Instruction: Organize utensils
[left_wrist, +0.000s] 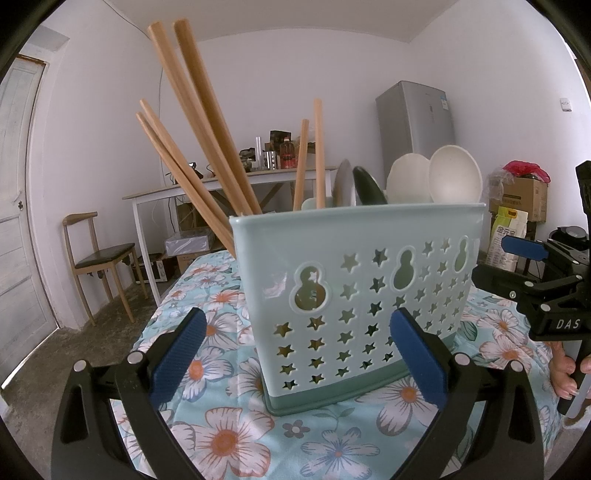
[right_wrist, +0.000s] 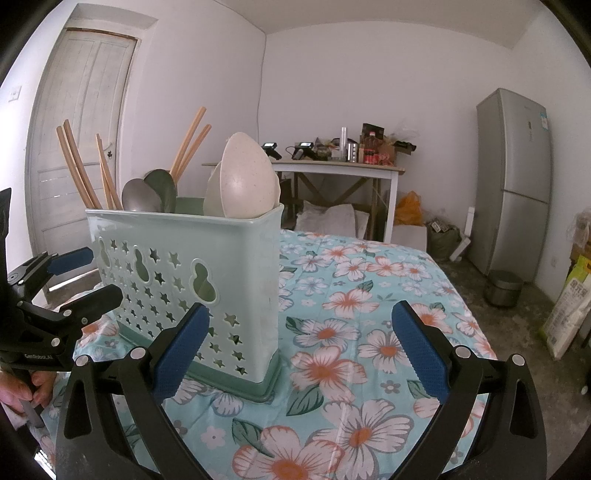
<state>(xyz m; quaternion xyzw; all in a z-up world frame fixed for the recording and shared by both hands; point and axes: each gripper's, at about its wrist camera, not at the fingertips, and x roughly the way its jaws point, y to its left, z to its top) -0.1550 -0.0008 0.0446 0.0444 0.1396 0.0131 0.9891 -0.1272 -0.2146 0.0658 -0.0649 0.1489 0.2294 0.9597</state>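
utensil holder (left_wrist: 354, 295) is standing upright on the floral tablecloth (right_wrist: 369, 295), holding chopsticks (left_wrist: 199, 122) and spoons (right_wrist: 247, 177). left gripper (left_wrist: 295, 354) and right gripper (right_wrist: 301, 347) are both hovering spread wide, empty.

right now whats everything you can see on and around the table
utensil holder: one, pale green, on the tablecloth
chopsticks: six, wooden, standing at one end of the holder
spoons: two, grey and dark green, middle of the holder
bowls: two, cream, at the holder's other end
tablecloth: one, blue floral
fridge: one, silver, by the wall
chair: one, wooden, near the door
left gripper: open, blue fingers, empty
right gripper: open, empty
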